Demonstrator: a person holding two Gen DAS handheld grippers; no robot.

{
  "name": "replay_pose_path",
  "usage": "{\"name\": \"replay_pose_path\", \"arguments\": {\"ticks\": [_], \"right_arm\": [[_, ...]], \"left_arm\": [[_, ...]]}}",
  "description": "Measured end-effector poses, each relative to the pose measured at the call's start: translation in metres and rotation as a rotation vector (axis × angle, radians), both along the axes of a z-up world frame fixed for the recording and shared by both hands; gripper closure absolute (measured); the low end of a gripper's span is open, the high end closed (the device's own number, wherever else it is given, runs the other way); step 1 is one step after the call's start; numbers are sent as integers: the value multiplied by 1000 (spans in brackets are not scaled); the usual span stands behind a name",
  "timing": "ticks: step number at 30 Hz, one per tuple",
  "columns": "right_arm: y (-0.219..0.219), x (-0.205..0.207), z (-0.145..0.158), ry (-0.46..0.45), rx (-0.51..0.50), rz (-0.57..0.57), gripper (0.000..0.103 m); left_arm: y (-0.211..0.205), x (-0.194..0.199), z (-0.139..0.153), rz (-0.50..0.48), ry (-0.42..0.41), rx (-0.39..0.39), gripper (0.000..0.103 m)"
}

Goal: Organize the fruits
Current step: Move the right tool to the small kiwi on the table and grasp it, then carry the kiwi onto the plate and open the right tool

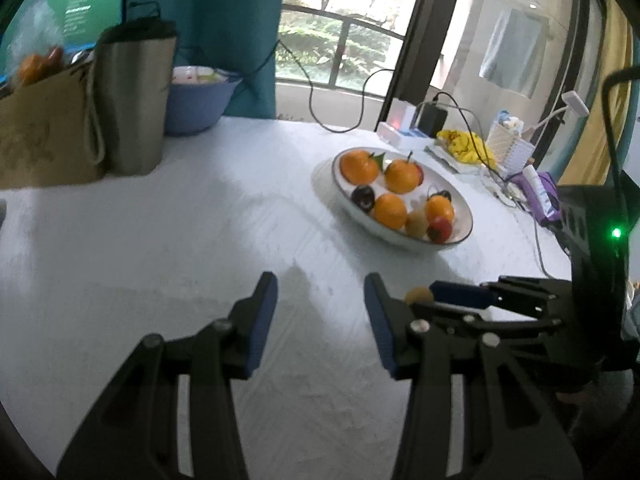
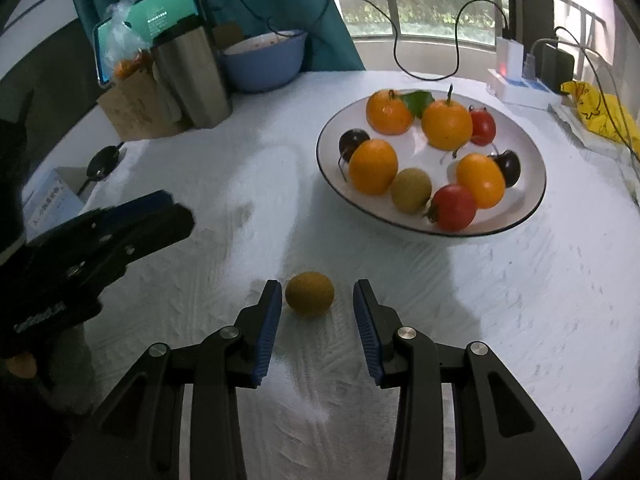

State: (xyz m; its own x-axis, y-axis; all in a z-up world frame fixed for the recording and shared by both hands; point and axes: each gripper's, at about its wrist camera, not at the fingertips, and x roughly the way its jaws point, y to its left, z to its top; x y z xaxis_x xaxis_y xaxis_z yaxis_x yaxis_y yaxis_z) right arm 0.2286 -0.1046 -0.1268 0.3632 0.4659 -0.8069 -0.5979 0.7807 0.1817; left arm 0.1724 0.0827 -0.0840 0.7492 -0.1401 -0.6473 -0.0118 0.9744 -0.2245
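So from the left wrist we see our left gripper (image 1: 320,320) spread over bare tablecloth (image 1: 160,260), and from the right wrist our right gripper (image 2: 316,320) spread around the kiwi (image 2: 309,294), near the fruit plate (image 2: 520,208).

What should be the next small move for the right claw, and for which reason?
Probably ease the right claw slightly forward and close it on the small brown fruit. The fruit lies alone on the white tablecloth, between the open fingertips and nearer the left one, while the other fruits are already in the white bowl. The left claw is open and empty.
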Motion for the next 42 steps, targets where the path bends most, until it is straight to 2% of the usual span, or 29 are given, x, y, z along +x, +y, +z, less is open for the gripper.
{"name": "replay_pose_path", "arguments": {"ticks": [4,7,11,20,23,24,33,42], "right_arm": [[7,-1,-3,-12,-13,4,63],[9,-2,-4,-27,-22,0,75],[6,-2,-2,-30,-13,-7,75],[-6,12,22,-84,6,-24,75],[-9,22,28,-94,11,-32,75],[-11,27,30,-98,14,-36,75],[-13,68,37,-114,22,-57,75],[-6,99,27,-103,15,-57,75]], "left_arm": [[2,-2,-8,0,39,-2,56],[2,-3,-9,-2,44,-2,56],[0,2,-7,-3,44,2,56],[-10,25,3,-26,31,23,54],[-12,35,5,-28,31,24,33],[-13,39,6,-30,31,22,31],[-16,77,8,-47,39,33,30],[-15,104,0,-68,65,28,30]]}}
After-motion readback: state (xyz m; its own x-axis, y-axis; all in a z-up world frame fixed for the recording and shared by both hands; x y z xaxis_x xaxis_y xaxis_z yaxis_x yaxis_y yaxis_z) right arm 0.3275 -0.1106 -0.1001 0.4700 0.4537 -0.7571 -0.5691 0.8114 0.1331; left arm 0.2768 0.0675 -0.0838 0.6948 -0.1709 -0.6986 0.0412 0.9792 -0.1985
